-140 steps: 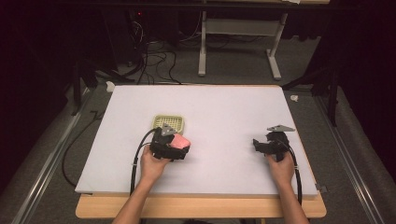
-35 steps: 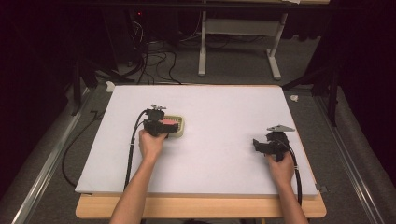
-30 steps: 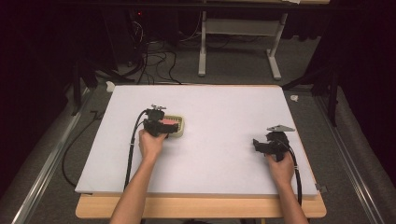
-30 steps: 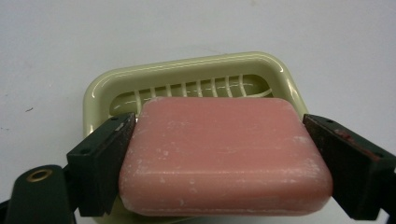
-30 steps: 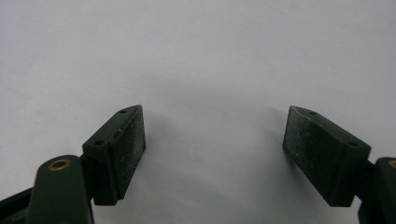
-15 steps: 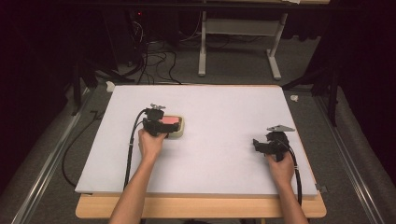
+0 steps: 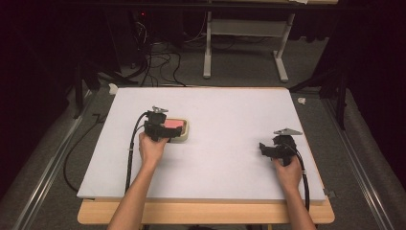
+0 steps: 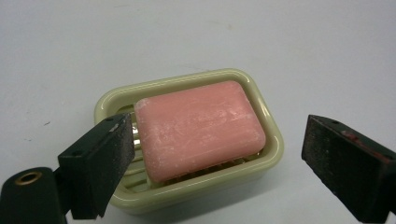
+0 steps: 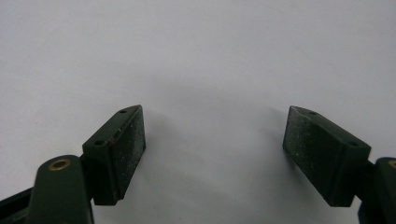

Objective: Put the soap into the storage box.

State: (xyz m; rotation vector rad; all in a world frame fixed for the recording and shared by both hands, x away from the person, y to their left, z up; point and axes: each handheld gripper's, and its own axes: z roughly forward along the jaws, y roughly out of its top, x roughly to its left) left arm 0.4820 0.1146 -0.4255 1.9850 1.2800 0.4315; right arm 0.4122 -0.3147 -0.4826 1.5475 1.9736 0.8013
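A pink soap bar (image 8: 198, 128) lies flat in a pale green soap dish (image 8: 268, 114) on the white tabletop. In the high view the soap (image 7: 173, 123) and dish (image 7: 184, 134) sit left of centre. My left gripper (image 8: 215, 168) hovers just above the dish, open, its jaws wide on either side of the soap without touching it; from above the left gripper (image 7: 165, 130) overlaps the dish's left end. My right gripper (image 9: 215, 154) is open over bare table, and the right gripper (image 7: 265, 149) rests low at the right side.
The white board (image 7: 230, 115) covers a wooden table whose front edge (image 7: 206, 213) shows below. Black cables (image 7: 130, 153) trail from each gripper toward the person. Beyond the table are a dark floor, cable bundles and a metal stand (image 7: 244, 43).
The left gripper carried the soap from near the front up to the dish, set it in, and has opened. The right gripper stayed still.
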